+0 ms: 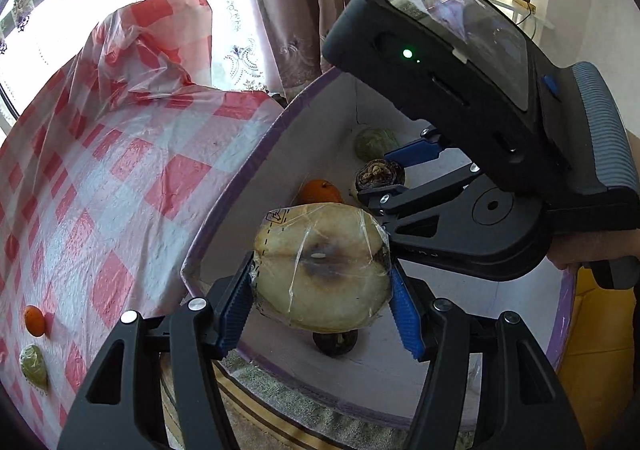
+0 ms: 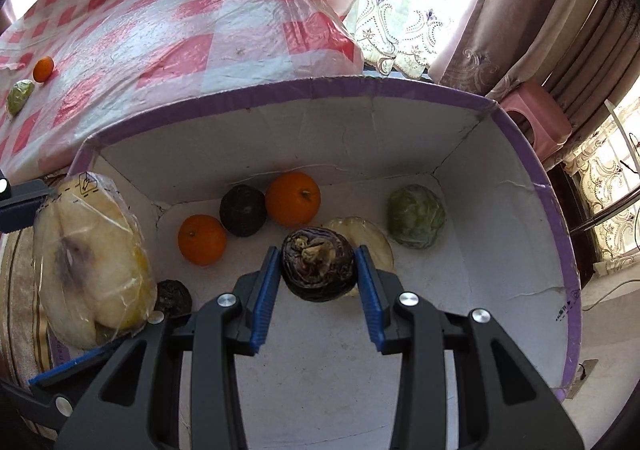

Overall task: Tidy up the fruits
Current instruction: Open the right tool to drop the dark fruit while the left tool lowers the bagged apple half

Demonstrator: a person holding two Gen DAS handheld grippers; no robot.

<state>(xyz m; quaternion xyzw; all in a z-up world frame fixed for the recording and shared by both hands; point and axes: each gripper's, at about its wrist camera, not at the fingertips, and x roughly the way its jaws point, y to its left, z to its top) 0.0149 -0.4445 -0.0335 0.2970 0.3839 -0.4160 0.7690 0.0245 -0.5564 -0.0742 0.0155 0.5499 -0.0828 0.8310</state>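
My left gripper is shut on a plastic-wrapped pale cut fruit with a dark centre, held over the near rim of a white box with a purple rim. In the right wrist view this wrapped fruit hangs at the box's left corner. My right gripper is shut on a dark purple wrinkled fruit and held inside the box, above its floor. On that floor lie two oranges, two dark fruits, a green wrapped fruit and a pale wrapped piece.
A table with a red-checked plastic cloth stands behind the box, carrying a small orange and a green wrapped fruit. A pink stool and curtains stand at the right. A hand holds the right gripper.
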